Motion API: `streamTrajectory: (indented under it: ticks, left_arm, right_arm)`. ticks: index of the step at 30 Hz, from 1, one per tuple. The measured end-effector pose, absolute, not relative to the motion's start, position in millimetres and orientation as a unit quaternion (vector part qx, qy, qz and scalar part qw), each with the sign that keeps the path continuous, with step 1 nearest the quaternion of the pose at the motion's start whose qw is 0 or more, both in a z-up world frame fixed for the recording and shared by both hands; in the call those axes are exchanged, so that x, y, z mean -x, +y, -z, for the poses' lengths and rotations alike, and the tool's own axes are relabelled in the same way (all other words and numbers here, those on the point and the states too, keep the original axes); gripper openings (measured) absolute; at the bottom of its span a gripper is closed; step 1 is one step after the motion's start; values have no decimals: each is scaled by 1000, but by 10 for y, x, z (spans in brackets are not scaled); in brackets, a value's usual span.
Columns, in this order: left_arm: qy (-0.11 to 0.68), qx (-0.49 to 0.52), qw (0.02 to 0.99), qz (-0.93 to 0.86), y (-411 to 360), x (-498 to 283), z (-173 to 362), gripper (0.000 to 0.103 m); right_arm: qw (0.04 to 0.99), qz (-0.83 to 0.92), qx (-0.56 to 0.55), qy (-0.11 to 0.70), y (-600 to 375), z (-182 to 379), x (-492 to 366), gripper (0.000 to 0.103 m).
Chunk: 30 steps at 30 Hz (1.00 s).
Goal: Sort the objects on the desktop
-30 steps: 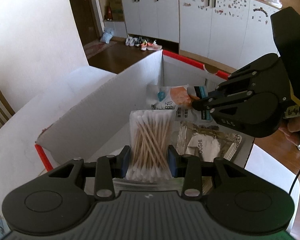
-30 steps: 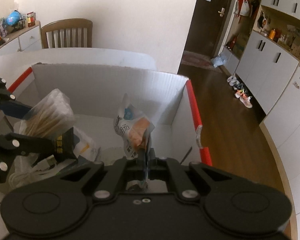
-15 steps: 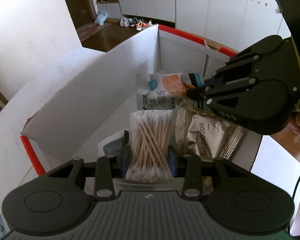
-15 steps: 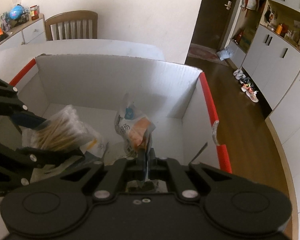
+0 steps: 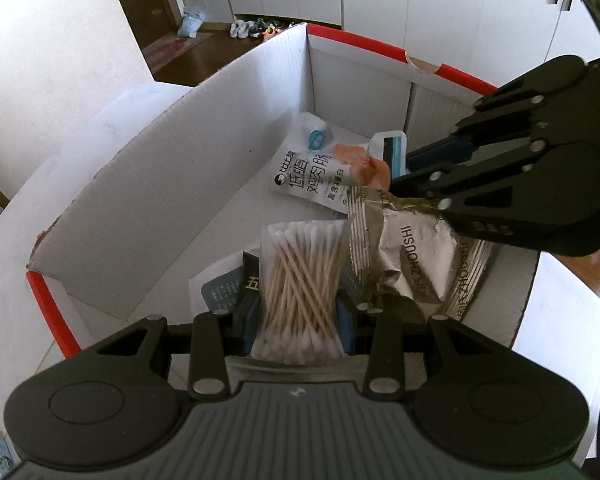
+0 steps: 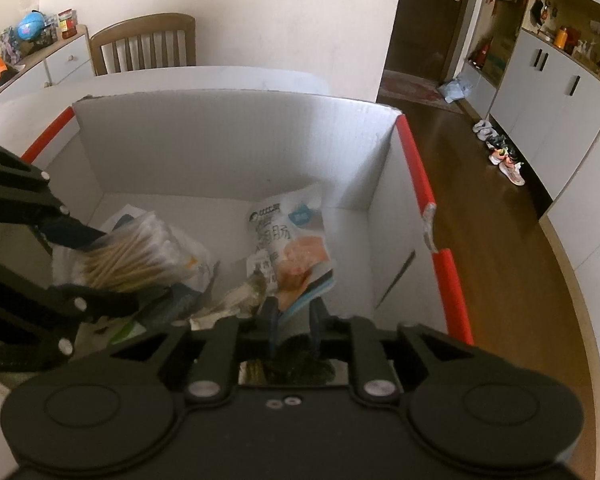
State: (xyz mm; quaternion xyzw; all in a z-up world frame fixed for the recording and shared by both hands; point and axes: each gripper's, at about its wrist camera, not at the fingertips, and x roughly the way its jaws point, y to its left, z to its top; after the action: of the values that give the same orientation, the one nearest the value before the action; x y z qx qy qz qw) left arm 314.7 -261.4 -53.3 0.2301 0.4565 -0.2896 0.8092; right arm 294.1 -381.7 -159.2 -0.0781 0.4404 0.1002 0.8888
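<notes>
Blue pads of our left gripper were clamped on the swab pack, held over the box. Our right gripper had its fingers apart, with the snack pouch lying loose just ahead of them on the box floor. We saw a silver packet beside the swabs, under the right gripper. Red tape edged the box rim.

White cabinets — dark wood floor, chair
</notes>
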Motion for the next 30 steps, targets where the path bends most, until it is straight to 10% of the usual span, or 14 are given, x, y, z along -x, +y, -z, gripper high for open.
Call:
streamTrajectory:
  ticks: [30]
  left_arm:
    - [398,-169,848,306,-2193,-2884,195,65]
  right_arm:
    - [926,-102,-4,364,-3843,876,-2181,56]
